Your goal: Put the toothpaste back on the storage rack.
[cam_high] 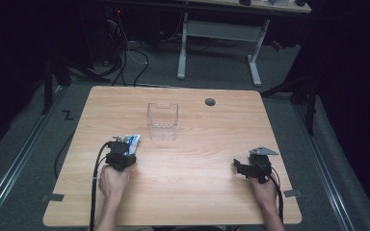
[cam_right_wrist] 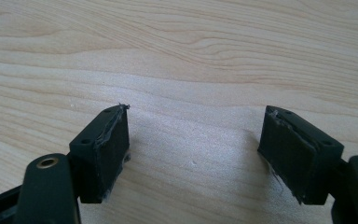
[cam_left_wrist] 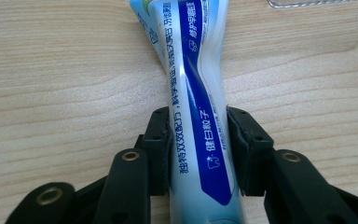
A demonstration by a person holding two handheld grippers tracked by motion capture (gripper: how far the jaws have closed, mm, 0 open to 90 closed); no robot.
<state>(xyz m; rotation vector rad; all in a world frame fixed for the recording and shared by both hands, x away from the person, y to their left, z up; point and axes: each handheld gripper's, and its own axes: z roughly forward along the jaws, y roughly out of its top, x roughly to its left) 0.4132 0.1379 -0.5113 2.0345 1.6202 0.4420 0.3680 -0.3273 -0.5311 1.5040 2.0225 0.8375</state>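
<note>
Left hand-held gripper (cam_left_wrist: pixel 198 135) clamps toothpaste tube (cam_left_wrist: pixel 198 93), print legible.

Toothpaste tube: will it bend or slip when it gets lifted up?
The toothpaste tube probably flexes: it already looks twisted beyond the left hand-held gripper. Its glossy skin could slip, though both jaws press its sides. It likely feels light.

A toothpaste tube (cam_left_wrist: pixel 196 107), white with a deep blue band and printed characters along its length, lies flat on the pale wood surface (cam_left_wrist: pixel 51 84). It is pinched across its body between both jaws of the left gripper (cam_left_wrist: pixel 199 140). Just beyond it stands a clear plastic container (cam_high: pixel 163 120), upright and open-topped, apart from the tube.
</note>
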